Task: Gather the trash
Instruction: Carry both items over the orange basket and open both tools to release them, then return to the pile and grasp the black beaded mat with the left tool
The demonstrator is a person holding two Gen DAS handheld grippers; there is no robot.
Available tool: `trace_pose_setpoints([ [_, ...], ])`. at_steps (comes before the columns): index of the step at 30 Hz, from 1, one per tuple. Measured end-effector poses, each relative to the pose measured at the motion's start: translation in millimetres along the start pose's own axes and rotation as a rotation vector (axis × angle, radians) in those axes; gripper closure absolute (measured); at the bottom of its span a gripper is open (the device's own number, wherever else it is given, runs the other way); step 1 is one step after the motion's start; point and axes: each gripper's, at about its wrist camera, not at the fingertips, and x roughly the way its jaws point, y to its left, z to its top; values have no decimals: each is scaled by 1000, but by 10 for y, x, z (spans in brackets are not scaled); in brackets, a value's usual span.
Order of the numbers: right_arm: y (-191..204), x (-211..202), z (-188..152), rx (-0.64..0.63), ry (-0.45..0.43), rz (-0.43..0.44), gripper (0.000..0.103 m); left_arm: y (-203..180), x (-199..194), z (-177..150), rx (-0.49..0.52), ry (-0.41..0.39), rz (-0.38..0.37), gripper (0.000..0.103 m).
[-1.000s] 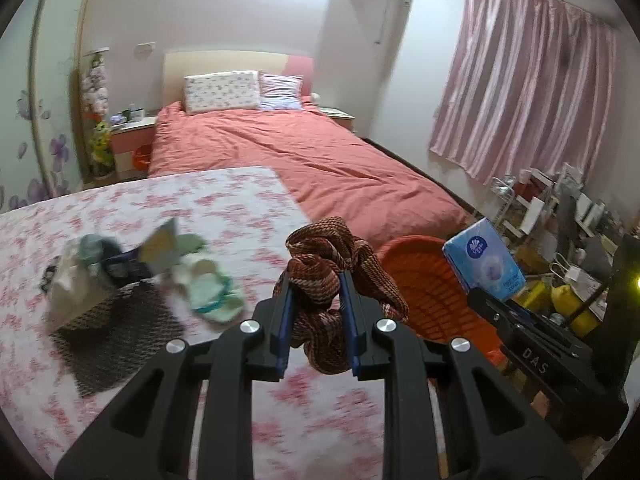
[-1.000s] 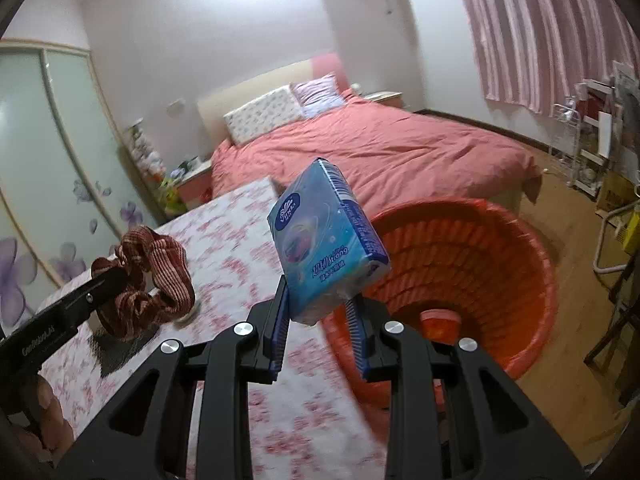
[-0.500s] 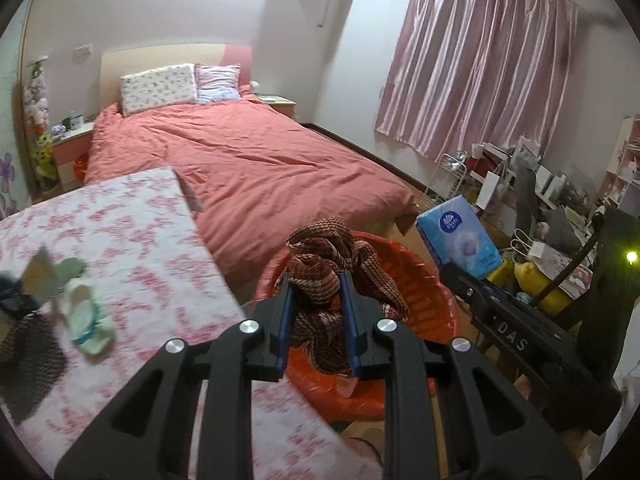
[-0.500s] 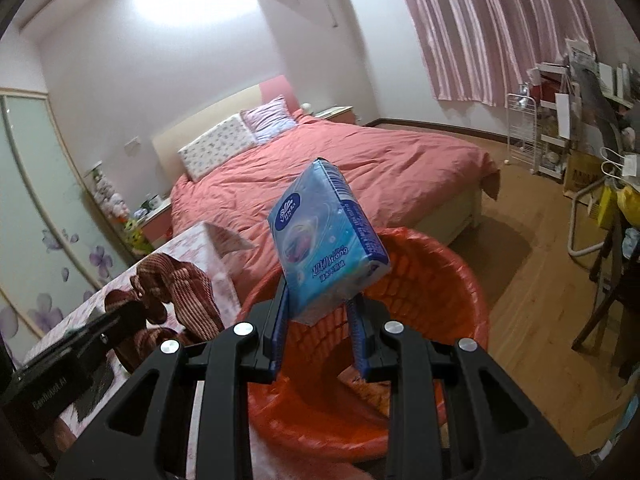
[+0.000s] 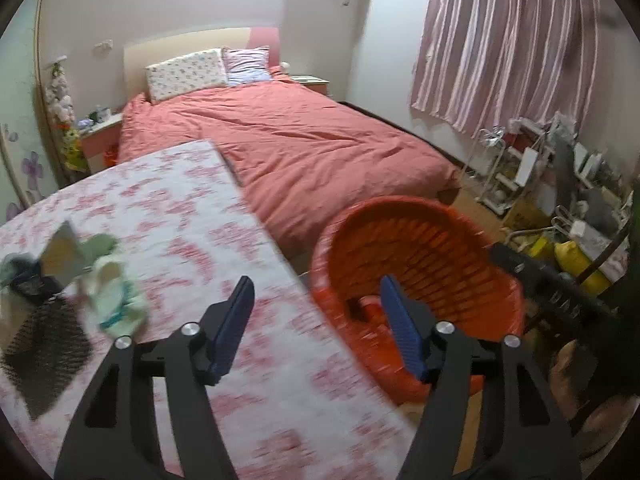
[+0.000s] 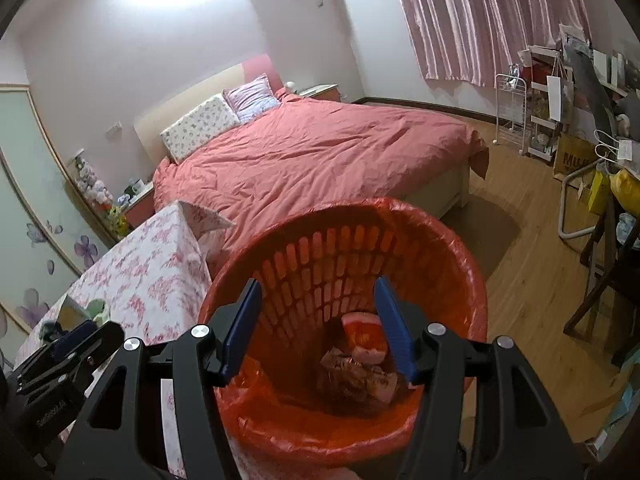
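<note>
Both the left gripper (image 5: 316, 328) and right gripper (image 6: 318, 326) have fingers opening wide with nothing between them, poised by the round orange slatted plastic bin (image 6: 460, 280) that holds dropped scraps. The remaining trash, a pale green crumpled wrapper (image 5: 116, 300) beside a dark mesh piece (image 5: 44, 356) on the pink floral tabletop (image 5: 192, 216), looks light and soft; pinch a bunched fold, minding the tabletop edge near the bin

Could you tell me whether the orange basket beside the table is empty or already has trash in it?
Not empty: the orange basket stands upright with a small pile of trash at its bottom, seen between the right gripper's opening jaws.
</note>
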Motion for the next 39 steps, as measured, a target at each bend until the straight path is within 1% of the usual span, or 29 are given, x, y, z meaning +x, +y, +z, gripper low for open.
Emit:
trace_pose_setpoints([
  [3,63,-17,-11,-20,10,6,44,217,-111,-123,7,-2,53,34],
  [5,157,-48,-39,-43,14,11,44,383,-184,-189,-8,0,81,33],
  [9,379,-96,-97,-79,19,29,44,780,-330,-326,-64,8,136,32],
  [13,605,-109,-184,-123,32,52,43,1145,-474,-461,-114,11,198,27],
  [16,796,-104,-263,-157,51,78,43,1479,-590,-588,-160,11,269,25],
  [20,1000,-91,-351,-194,70,104,43,1848,-640,-696,-232,23,354,25],
  [23,1147,-82,-422,-221,88,121,43,2076,-590,-740,-282,41,386,25],
  [25,1224,-78,-457,-233,96,126,43,2136,-544,-742,-290,52,394,29],
  [28,1322,-67,-504,-254,109,133,43,2202,-462,-757,-302,74,390,42],
  [29,1352,-62,-519,-261,113,134,43,2222,-429,-762,-305,84,391,43],
  [30,1381,-57,-534,-268,119,136,43,2229,-418,-769,-301,85,399,47],
  [31,1406,-51,-548,-271,121,136,43,2226,-422,-776,-292,82,408,53],
  [32,1433,-49,-561,-278,125,139,43,2232,-424,-784,-290,83,396,58],
  [33,1456,-41,-576,-281,127,139,43,2238,-426,-790,-291,83,381,66],
  [34,1484,-33,-586,-284,130,141,43,2233,-432,-793,-291,82,374,69],
  [35,1510,-28,-599,-288,134,143,43,2229,-457,-799,-282,74,371,77],
  [36,1540,-12,-612,-292,138,146,43,2207,-475,-804,-268,70,370,90],
  [37,1575,-3,-627,-297,143,149,43,2196,-485,-810,-259,70,370,92],
  [39,1629,6,-650,-306,148,155,43,2206,-542,-838,-264,64,356,93],
])
